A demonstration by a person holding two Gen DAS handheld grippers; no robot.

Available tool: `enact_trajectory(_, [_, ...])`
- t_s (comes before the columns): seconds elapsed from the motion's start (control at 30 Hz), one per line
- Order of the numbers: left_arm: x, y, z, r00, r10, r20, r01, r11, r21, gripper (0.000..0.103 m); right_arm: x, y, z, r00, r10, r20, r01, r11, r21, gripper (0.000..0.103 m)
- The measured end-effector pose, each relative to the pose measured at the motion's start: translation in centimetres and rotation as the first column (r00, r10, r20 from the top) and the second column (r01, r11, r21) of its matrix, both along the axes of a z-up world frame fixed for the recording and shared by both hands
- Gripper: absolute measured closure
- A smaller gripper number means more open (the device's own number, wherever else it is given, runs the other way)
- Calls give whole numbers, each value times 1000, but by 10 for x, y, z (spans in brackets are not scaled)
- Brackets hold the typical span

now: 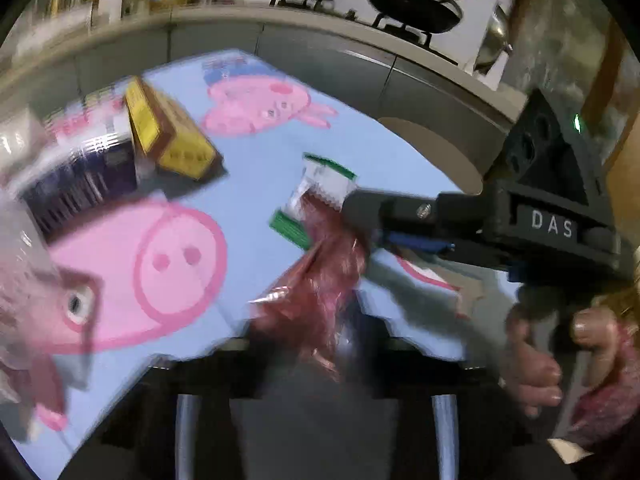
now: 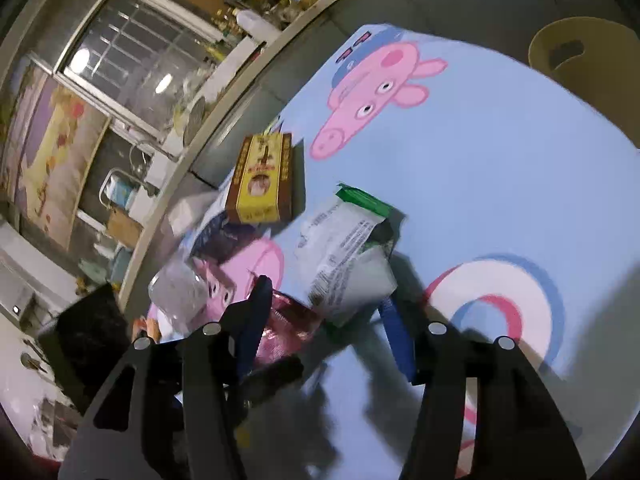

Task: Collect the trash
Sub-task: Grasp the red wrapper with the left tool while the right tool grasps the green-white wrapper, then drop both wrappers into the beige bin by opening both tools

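A crumpled red foil wrapper (image 1: 316,280) hangs over the pig-print blue tablecloth (image 1: 248,168). It sits between the blurred dark fingers of my left gripper (image 1: 316,340), which looks shut on it. In the right wrist view the same red foil wrapper (image 2: 288,328) is pinched by a dark finger of the left gripper (image 2: 280,364). A white wrapper with green ends (image 2: 348,248) lies on the cloth just ahead. My right gripper (image 2: 324,300) is open, its blue pads on either side of the wrapper's near end. From the left wrist view the right gripper (image 1: 360,224) reaches in from the right and touches the white wrapper (image 1: 324,184).
A yellow-brown box (image 2: 264,180) and a dark purple packet (image 2: 224,236) lie at the table's far left, with a clear plastic container (image 2: 180,292) beside them. A yellow chair (image 2: 580,52) stands past the table. Behind is a counter with pans on a stove (image 1: 412,0). A hand (image 1: 552,360) holds the right gripper's handle.
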State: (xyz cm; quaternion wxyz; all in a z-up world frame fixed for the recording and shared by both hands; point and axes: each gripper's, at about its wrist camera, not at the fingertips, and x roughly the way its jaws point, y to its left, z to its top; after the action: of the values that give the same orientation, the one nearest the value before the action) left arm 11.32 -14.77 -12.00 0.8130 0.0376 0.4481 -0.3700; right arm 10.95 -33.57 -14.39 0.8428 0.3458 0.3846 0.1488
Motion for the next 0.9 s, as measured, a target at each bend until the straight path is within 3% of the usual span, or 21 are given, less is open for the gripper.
enact_trajectory(0.03, [3, 5, 0, 1000, 14, -24, -15, 1000, -21, 94, 1, -1, 0, 1000, 1, 1, -1, 1000, 2, 49])
enact_trajectory(0.37, [-8, 35, 15, 997, 67, -38, -70, 994, -87, 96, 8, -17, -7, 1000, -25, 8, 25, 998, 64, 51])
enact_trajectory(0.53, [-8, 49, 37, 993, 113, -25, -115, 982, -152, 96, 9, -8, -6, 1000, -4, 9, 4, 999, 42, 51])
enact_trajectory(0.67, [-4, 53, 51, 991, 132, -16, -133, 975, -177, 96, 10, 12, -4, 999, 30, 18, -29, 999, -41, 51])
enact_trajectory(0.7, [-3, 52, 52, 991, 133, -11, -132, 976, -174, 96, 9, 16, -2, 999, 26, 29, -24, 997, -69, 53])
enact_trajectory(0.77, [-3, 50, 55, 991, 132, -6, -131, 977, -169, 96, 10, 24, 0, 999, 32, 39, -26, 990, -142, 68])
enact_trajectory(0.8, [-2, 48, 55, 991, 131, -7, -130, 978, -165, 96, 12, 29, -1, 998, 47, 36, -39, 983, -179, 88])
enact_trajectory(0.9, [0, 38, 55, 993, 116, -3, -115, 982, -149, 96, 11, 26, -3, 998, 54, 43, -47, 987, -153, 99])
